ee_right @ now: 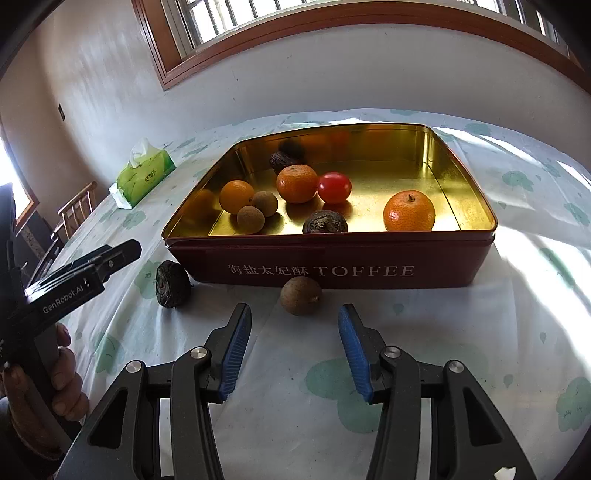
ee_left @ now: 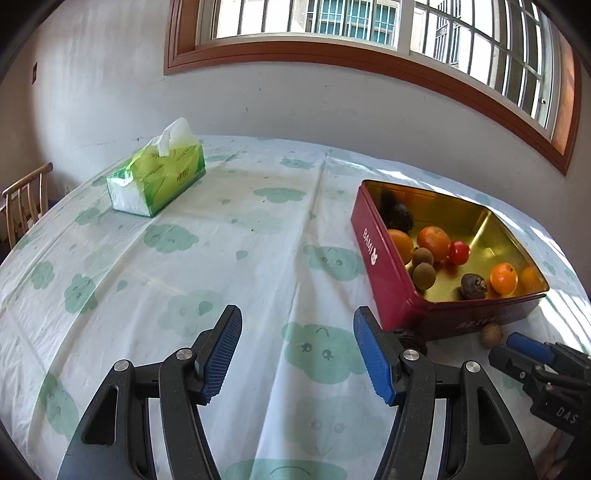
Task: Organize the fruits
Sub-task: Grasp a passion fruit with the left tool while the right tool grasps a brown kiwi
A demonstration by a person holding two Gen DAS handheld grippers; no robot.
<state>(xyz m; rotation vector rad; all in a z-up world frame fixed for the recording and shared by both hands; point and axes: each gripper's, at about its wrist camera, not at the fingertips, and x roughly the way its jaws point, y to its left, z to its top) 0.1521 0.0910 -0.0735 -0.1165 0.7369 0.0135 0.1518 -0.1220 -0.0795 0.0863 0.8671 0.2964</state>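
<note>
Cloud-print tablecloth (ee_right: pixel 480 332) carries the red tin (ee_right: pixel 332 266), its long TOFFEE side facing the right gripper (ee_right: pixel 295 347). Only the right view shows the hand (ee_right: pixel 55 384) on the left gripper (ee_left: pixel 297 354). Both jaws stand apart and empty, a brown fruit (ee_right: pixel 300 296) just ahead of the right.

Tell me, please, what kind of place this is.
Probably a dining room at home: a table under a cloud-print cloth, a wooden chair beside it, a tissue pack, and a barred window.

Bright window (ee_left: pixel 369 22) daylight, glare patches on tablecloth (ee_right: pixel 535 240), fisheye-curved edges.
</note>
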